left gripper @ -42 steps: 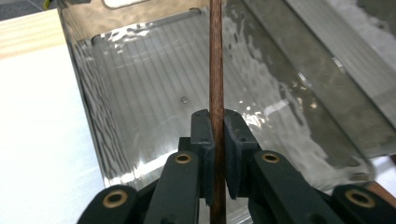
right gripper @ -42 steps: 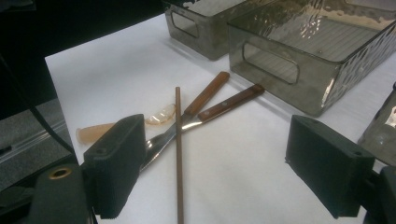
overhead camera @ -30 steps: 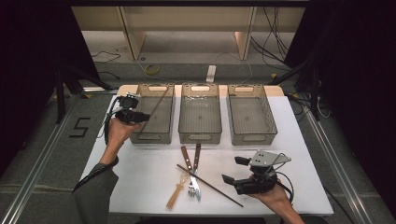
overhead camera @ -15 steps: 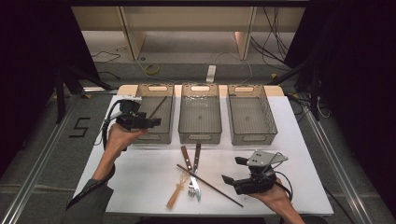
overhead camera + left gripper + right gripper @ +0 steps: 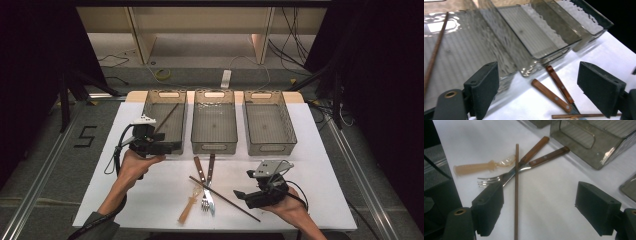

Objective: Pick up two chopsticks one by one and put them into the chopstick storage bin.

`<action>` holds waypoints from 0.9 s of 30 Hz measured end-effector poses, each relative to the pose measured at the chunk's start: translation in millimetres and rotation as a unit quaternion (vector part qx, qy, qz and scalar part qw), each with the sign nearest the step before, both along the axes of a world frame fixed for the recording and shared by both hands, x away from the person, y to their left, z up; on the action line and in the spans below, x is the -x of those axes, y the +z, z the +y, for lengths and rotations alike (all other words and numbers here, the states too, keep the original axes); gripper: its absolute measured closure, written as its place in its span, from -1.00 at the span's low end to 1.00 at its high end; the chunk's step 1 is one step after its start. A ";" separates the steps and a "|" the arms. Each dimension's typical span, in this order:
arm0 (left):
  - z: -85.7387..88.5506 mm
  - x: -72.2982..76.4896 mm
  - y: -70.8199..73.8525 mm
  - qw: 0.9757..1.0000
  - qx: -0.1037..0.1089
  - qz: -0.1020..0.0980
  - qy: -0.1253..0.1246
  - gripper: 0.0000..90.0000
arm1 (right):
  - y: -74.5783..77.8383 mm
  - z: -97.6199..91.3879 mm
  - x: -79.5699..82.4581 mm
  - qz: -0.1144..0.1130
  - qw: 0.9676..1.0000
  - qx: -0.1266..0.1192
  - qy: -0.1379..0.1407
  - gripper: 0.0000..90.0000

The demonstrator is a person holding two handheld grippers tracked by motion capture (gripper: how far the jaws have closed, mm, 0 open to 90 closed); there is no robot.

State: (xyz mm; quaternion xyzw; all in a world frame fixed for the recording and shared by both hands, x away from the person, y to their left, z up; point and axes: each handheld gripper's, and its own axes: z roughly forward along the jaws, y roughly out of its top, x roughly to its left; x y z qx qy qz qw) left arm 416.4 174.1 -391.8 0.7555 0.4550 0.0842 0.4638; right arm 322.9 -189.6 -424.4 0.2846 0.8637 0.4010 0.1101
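Observation:
My left gripper point(image 5: 175, 146) hovers at the near end of the left bin point(image 5: 150, 107). Its jaws have just been opening and stand wide apart with nothing between them point(image 5: 537, 67). A brown chopstick point(image 5: 167, 116) lies slanted inside that bin point(image 5: 435, 53). My right gripper point(image 5: 244, 184) rests open near the table's front right, its jaws point(image 5: 540, 187) pointing at a pile of cutlery. The pile holds a second chopstick point(image 5: 516, 190), a wooden-handled fork point(image 5: 206, 200), another wooden-handled utensil point(image 5: 199, 169) and a pale plastic spoon point(image 5: 474, 167).
Three clear bins stand in a row at the back of the white table point(image 5: 320, 170): the left one, a middle bin point(image 5: 215, 93) and a right bin point(image 5: 287, 120). Cables and shelving lie beyond the table's far edge.
My left gripper has moved toward the near side and to the right, away from the bin's left rim. Its jaws have opened, and the chopstick stays in the bin. The right gripper has kept still.

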 end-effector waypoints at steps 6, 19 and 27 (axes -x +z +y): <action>-5.3 14.4 -0.6 1.000 -0.001 -0.015 -0.009 -0.63 | -1.5 5.1 -7.1 0.022 0.999 0.026 0.012 -0.37; -8.6 43.7 -14.1 0.999 -0.031 -0.030 -0.027 -0.64 | -12.4 26.1 -17.2 0.068 0.992 0.095 0.035 -0.10; -12.3 61.7 -19.4 0.998 -0.029 -0.031 -0.042 -0.64 | -16.4 38.1 -18.3 0.077 0.987 0.127 0.059 0.09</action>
